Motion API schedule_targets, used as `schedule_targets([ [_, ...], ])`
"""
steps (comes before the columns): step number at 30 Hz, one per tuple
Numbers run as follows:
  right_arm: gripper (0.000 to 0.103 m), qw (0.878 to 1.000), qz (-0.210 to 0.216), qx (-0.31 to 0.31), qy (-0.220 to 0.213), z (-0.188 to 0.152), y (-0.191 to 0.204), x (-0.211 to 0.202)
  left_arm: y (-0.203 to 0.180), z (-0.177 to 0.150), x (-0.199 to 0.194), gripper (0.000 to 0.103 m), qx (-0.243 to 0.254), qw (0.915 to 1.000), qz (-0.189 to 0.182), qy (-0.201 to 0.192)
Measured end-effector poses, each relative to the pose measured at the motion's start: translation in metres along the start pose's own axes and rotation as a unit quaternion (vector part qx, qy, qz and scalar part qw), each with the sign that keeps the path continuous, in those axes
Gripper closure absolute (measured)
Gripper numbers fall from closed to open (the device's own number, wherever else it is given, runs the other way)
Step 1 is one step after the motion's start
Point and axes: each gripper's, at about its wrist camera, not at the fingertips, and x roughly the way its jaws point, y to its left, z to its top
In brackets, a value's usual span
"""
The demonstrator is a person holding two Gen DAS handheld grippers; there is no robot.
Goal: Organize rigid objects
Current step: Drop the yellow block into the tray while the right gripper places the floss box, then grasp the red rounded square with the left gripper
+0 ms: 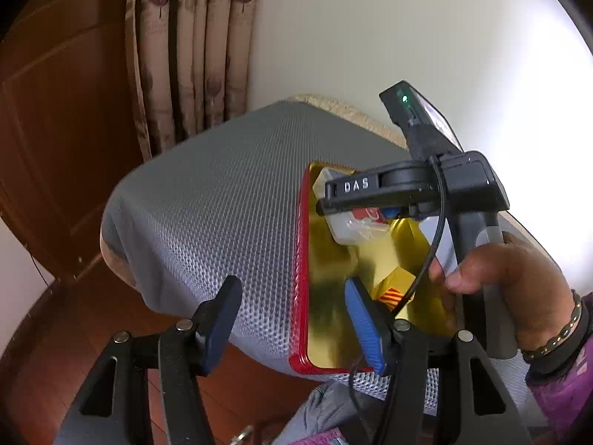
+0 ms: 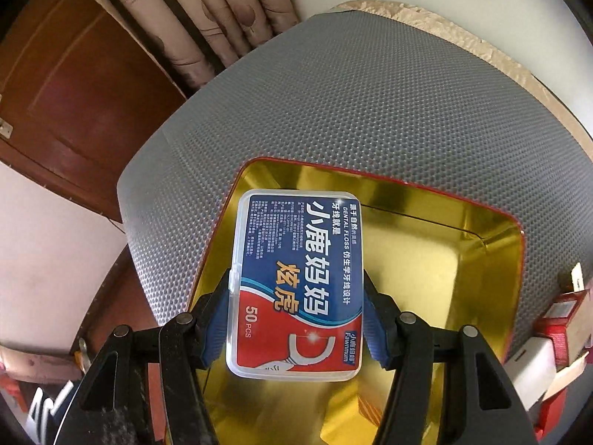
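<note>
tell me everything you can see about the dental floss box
The dental floss box is a flat, clear plastic case with rounded corners. Its label is blue above and red below, with white and orange Chinese text, "DENTAL FLOSS", "50 PCS" and a floss-pick picture. The right claw is shut on its long sides, holding it label-up over the gold tin tray with a red rim. In the left wrist view it shows under that claw.

- In the left wrist view, the right gripper (image 1: 374,200) covers most of the floss box (image 1: 352,228) it holds.
- In the right wrist view, the floss box (image 2: 296,285) hides the tray (image 2: 444,259) floor under it.
- Right of the right gripper (image 2: 296,319), red boxes (image 2: 559,319) are cut off by the edge.
- Small print on the box label is too tiny to read.
</note>
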Motion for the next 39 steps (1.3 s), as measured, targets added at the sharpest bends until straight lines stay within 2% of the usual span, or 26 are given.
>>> schedule_targets([
  [2, 0.045, 1.0, -0.003, 0.004, 0.001, 0.0, 0.001, 0.004, 0.002, 0.0, 0.001, 0.044, -0.006, 1.0, -0.005, 0.0],
  [6, 0.04, 1.0, -0.009, 0.009, -0.01, 0.001, 0.0, 0.006, 0.008, 0.0, -0.009, 0.044, -0.014, 0.9993, -0.007, -0.035],
  [8, 0.03, 0.999, -0.012, 0.014, -0.027, 0.0, 0.0, -0.001, 0.013, -0.001, -0.012, 0.044, -0.028, 0.9981, -0.012, -0.054],
  [12, 0.029, 0.996, 0.023, 0.028, -0.087, -0.012, -0.006, -0.04, 0.016, 0.0, -0.015, 0.044, -0.031, 0.9967, 0.004, -0.075],
  [13, 0.029, 0.993, 0.039, 0.031, -0.108, -0.023, -0.011, -0.056, 0.014, -0.001, -0.016, 0.044, -0.027, 0.9965, 0.007, -0.079],
  [15, 0.018, 0.987, 0.043, 0.039, -0.149, -0.05, -0.022, -0.084, 0.006, -0.003, -0.016, 0.044, -0.008, 0.9969, 0.0, -0.078],
  [16, 0.011, 0.983, 0.039, 0.044, -0.171, -0.066, -0.028, -0.098, -0.001, -0.004, -0.015, 0.044, 0.006, 0.9972, -0.016, -0.073],
  [18, 0.008, 0.975, 0.016, 0.058, -0.215, -0.11, -0.052, -0.126, -0.026, -0.013, -0.013, 0.044, 0.064, 0.9954, -0.055, -0.046],
  [19, 0.008, 0.972, -0.003, 0.063, -0.227, -0.132, -0.066, -0.137, -0.037, -0.018, -0.013, 0.044, 0.088, 0.9934, -0.062, -0.039],
  [20, 0.008, 0.969, -0.03, 0.071, -0.236, -0.157, -0.083, -0.148, -0.051, -0.024, -0.015, 0.044, 0.116, 0.9904, -0.066, -0.035],
  [22, 0.008, 0.961, -0.103, 0.088, -0.241, -0.2, -0.119, -0.165, -0.085, -0.04, -0.022, 0.044, 0.186, 0.9793, -0.074, -0.03],
  [23, 0.008, 0.954, -0.164, 0.092, -0.232, -0.228, -0.143, -0.172, -0.102, -0.048, -0.027, 0.043, 0.216, 0.9727, -0.079, -0.032],
  [25, 0.008, 0.943, -0.243, 0.104, -0.204, -0.265, -0.183, -0.182, -0.13, -0.059, -0.034, 0.041, 0.245, 0.9642, -0.098, -0.027],
  [28, 0.008, 0.923, -0.308, 0.126, -0.196, -0.307, -0.227, -0.199, -0.17, -0.066, -0.025, 0.04, 0.256, 0.9524, -0.163, 0.023],
  [30, 0.008, 0.914, -0.322, 0.143, -0.199, -0.325, -0.249, -0.206, -0.198, -0.066, -0.015, 0.04, 0.254, 0.9442, -0.202, 0.056],
  [32, 0.008, 0.91, -0.314, 0.169, -0.209, -0.337, -0.264, -0.21, -0.221, -0.065, 0.002, 0.04, 0.254, 0.9356, -0.228, 0.089],
  [33, 0.008, 0.91, -0.304, 0.183, -0.216, -0.344, -0.272, -0.21, -0.235, -0.064, 0.014, 0.04, 0.265, 0.9281, -0.241, 0.103],
  [36, 0.008, 0.91, -0.278, 0.208, -0.228, -0.356, -0.282, -0.206, -0.268, -0.066, 0.04, 0.04, 0.3, 0.9197, -0.224, 0.118],
  [39, 0.008, 0.91, -0.269, 0.203, -0.241, -0.357, -0.28, -0.208, -0.289, -0.066, 0.058, 0.04, 0.329, 0.9127, -0.214, 0.116],
])
